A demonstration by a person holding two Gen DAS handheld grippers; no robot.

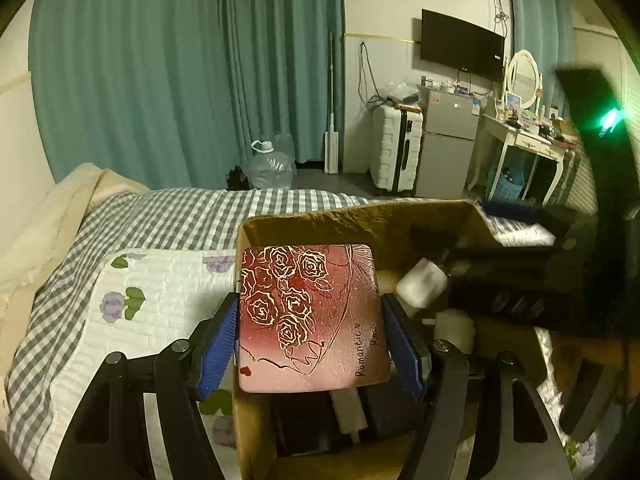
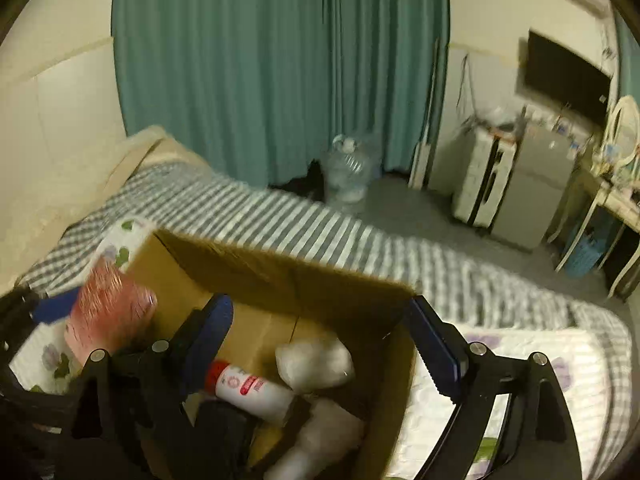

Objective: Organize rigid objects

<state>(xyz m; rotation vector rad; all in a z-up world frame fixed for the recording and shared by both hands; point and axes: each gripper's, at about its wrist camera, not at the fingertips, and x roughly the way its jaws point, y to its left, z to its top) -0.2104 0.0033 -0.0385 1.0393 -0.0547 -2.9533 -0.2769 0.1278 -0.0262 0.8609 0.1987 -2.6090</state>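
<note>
My left gripper [image 1: 310, 340] is shut on a red rose-patterned tin [image 1: 308, 316] marked "Romantic Rose" and holds it flat over the left part of an open cardboard box [image 1: 360, 216] on the bed. The tin also shows blurred in the right wrist view [image 2: 110, 312] at the box's left side. My right gripper [image 2: 320, 344] is open and empty above the box [image 2: 280, 268]. Inside lie a white bottle with a red cap [image 2: 248, 390], white wrapped items [image 2: 316, 360] and dark objects.
The box sits on a floral white quilt [image 1: 160, 280] over a grey checked bedspread [image 1: 180, 212]. Beyond the bed are teal curtains [image 1: 180, 72], a water jug [image 1: 268, 164], a white suitcase [image 1: 394, 148], a small fridge [image 1: 448, 140] and a dressing table [image 1: 524, 140].
</note>
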